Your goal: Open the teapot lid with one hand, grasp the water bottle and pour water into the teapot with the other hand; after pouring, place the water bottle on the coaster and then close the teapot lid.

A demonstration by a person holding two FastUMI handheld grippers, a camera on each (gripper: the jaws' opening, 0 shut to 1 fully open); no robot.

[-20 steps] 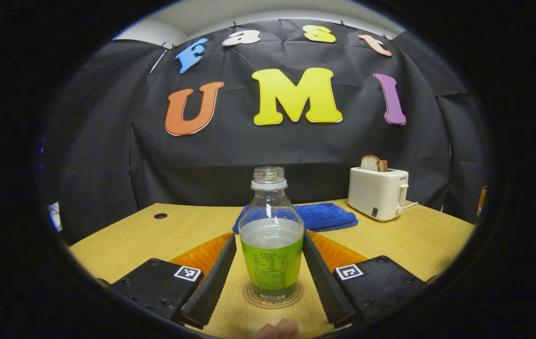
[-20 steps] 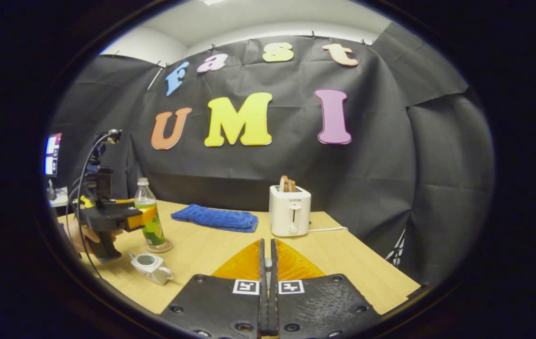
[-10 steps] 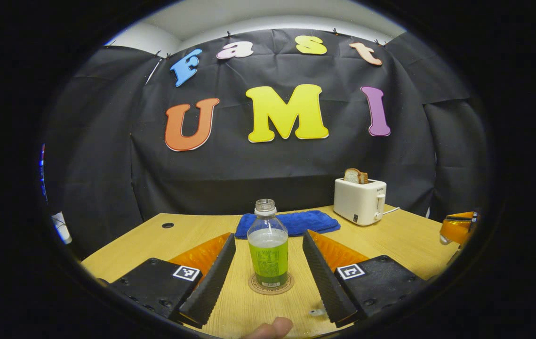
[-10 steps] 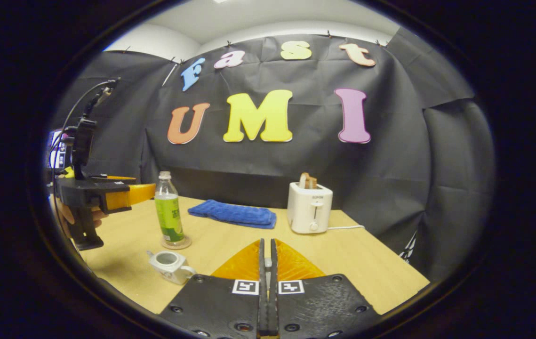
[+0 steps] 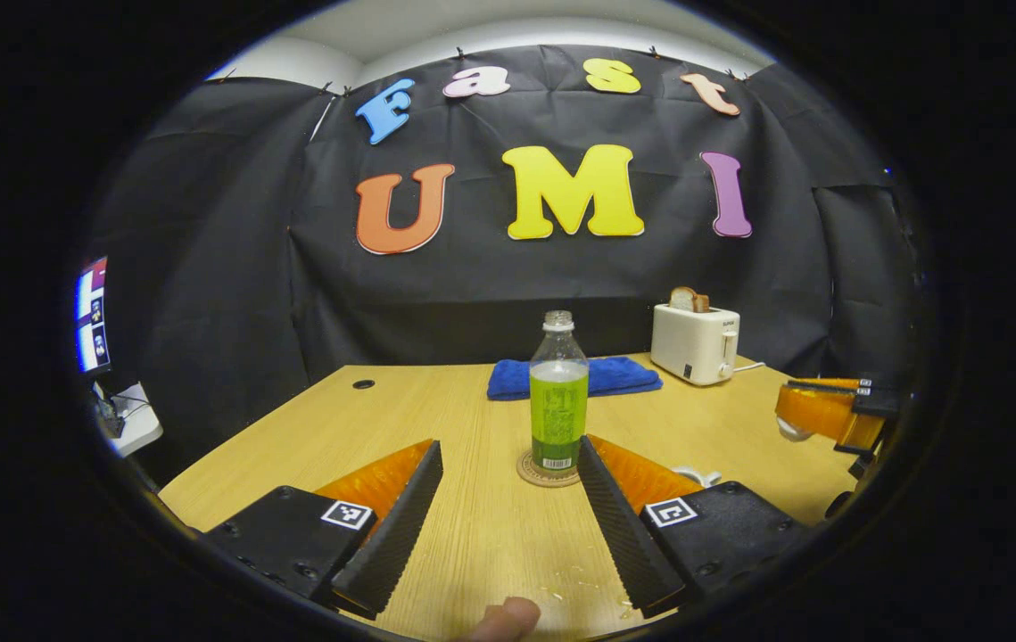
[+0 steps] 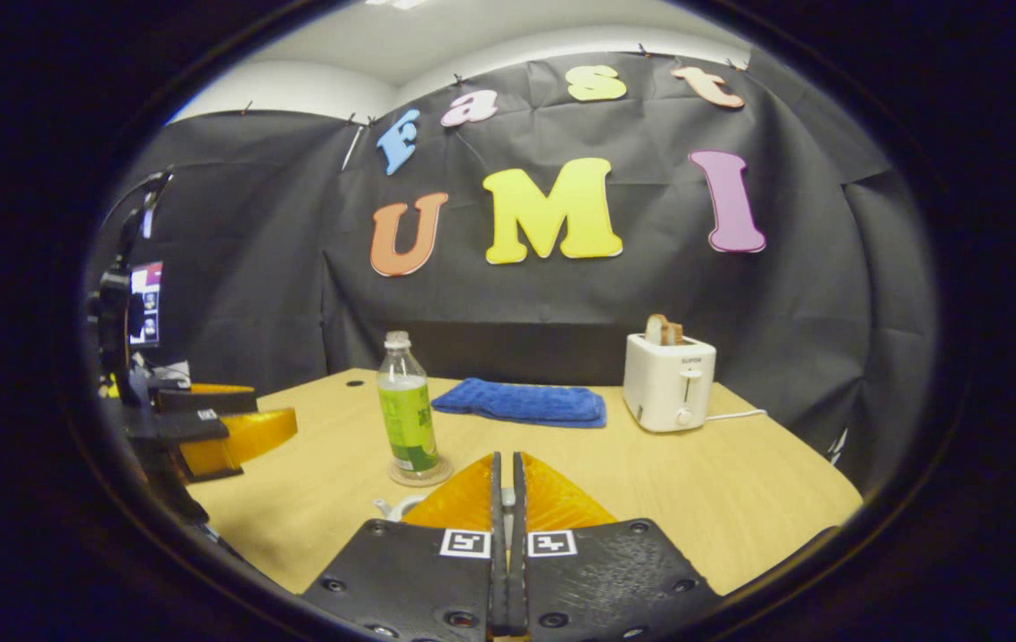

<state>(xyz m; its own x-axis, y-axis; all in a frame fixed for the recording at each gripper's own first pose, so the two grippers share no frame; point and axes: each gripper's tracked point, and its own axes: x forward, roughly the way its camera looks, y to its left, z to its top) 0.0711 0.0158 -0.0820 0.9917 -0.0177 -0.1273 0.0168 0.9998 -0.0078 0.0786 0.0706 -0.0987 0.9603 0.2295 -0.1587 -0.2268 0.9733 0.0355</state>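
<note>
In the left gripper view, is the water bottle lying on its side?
No, the water bottle stands upright on the coaster.

Bare desk (image 5: 472, 526) lies open before the bottle (image 5: 558, 401); behind the bottle, a blue cloth (image 5: 574, 377) and toaster (image 5: 695, 343) block the way.

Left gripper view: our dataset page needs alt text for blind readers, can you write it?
A capless water bottle stands upright on a round coaster on a wooden table, just beyond the open fingers of the left hand-held gripper. Behind it lie a blue cloth and a white toaster.
</note>
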